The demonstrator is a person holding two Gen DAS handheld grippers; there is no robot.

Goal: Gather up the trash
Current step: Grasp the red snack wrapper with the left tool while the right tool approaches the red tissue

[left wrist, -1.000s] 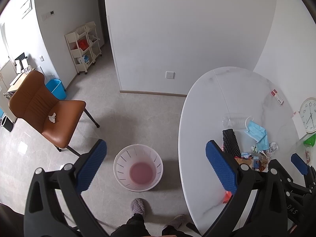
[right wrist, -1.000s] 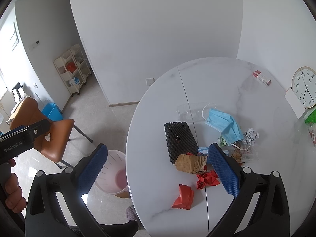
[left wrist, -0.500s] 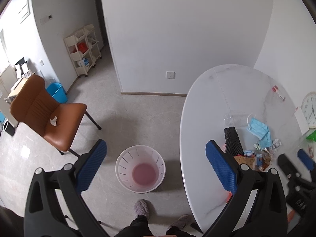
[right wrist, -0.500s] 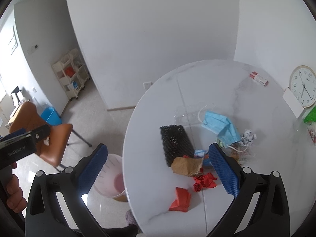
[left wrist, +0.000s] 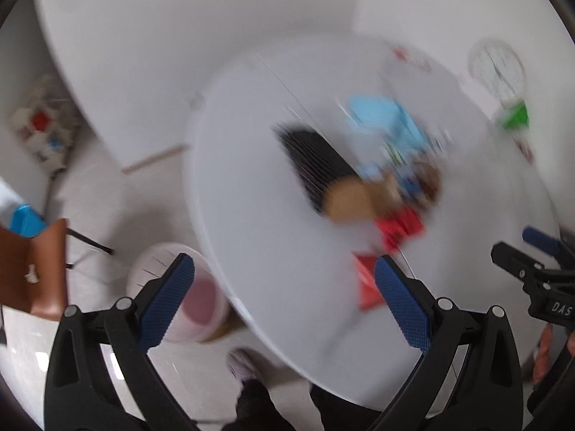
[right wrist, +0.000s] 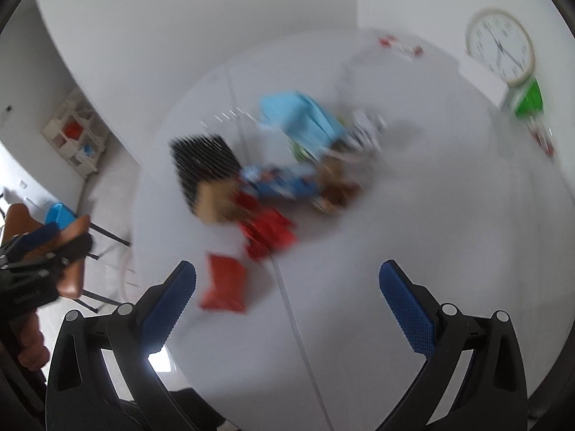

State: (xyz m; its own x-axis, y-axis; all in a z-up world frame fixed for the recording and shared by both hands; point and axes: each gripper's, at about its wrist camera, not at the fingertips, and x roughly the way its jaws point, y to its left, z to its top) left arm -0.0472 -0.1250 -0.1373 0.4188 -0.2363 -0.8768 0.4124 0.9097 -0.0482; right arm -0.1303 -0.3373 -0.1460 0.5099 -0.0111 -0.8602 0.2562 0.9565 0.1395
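Observation:
Both views are blurred by motion. A pile of trash lies on the white round table [right wrist: 413, 237]: a black mesh piece [right wrist: 205, 165], a blue face mask [right wrist: 302, 118], brown crumpled paper [right wrist: 215, 203], red crumpled paper [right wrist: 267, 228] and a red packet [right wrist: 224, 283]. The same pile shows in the left wrist view, with the black mesh [left wrist: 316, 158] and the red packet [left wrist: 366, 280]. A white bin [left wrist: 187, 287] with a pink bottom stands on the floor by the table. My left gripper [left wrist: 284, 298] is open and empty over the table edge. My right gripper [right wrist: 287, 305] is open and empty above the table.
A brown chair [left wrist: 32, 269] stands left of the bin. A white wall clock [right wrist: 499, 45] and a green object [right wrist: 528, 98] sit at the table's far right. A shelf cart [right wrist: 75, 133] stands by the far wall. The person's feet [left wrist: 248, 366] are below the table edge.
Both grippers have swung right and toward the table; the trash pile now fills the middle of both views. The bin has shifted to the left in the left wrist view.

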